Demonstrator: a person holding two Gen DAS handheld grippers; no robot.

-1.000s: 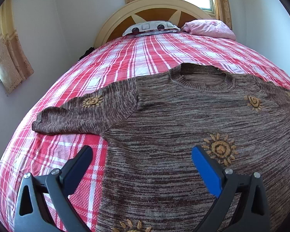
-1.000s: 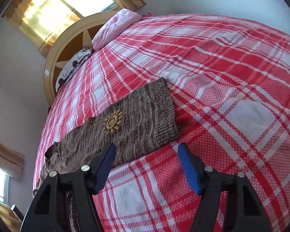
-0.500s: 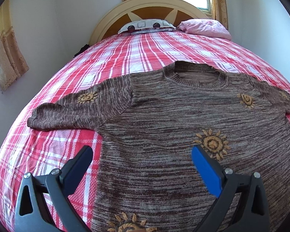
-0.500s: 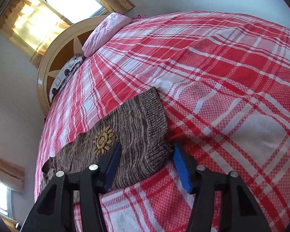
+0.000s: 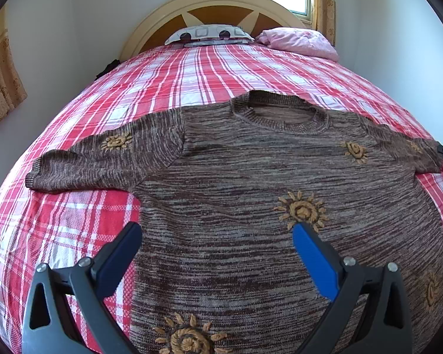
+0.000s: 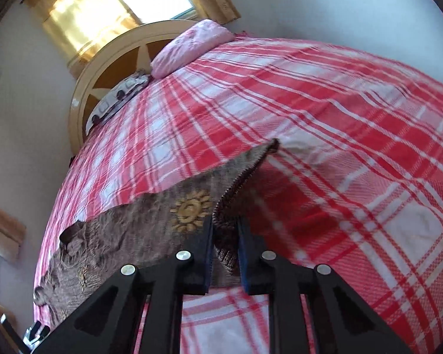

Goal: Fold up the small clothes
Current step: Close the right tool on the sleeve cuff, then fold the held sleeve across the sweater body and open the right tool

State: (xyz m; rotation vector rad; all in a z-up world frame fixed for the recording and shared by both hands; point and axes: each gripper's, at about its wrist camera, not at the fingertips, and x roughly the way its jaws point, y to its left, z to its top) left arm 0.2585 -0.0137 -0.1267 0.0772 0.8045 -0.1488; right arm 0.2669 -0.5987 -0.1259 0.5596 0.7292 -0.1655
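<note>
Most of both views is filled by a bed (image 5: 192, 82) covered in a red and white plaid sheet, with a rounded cream headboard (image 5: 209, 3) set against the wall under a curtained window. Two pillows are seen at its head, a patterned one (image 5: 206, 34) and a pink one (image 5: 301, 42). A brown knit sweater (image 5: 236, 183) with yellow sun motifs is spread flat, front up, across the near part of the bed, its neckline turned toward the headboard and both sleeves laid out sideways. The cuff of the right-hand sleeve (image 6: 236, 194) is raised off the sheet and is caught between the blue pads of the right gripper (image 6: 226, 236), whose jaws are closing and stand nearly together on the knit. The left gripper (image 5: 217, 233) is held wide apart over the sweater's lower body, with nothing clamped between its fingers.
</note>
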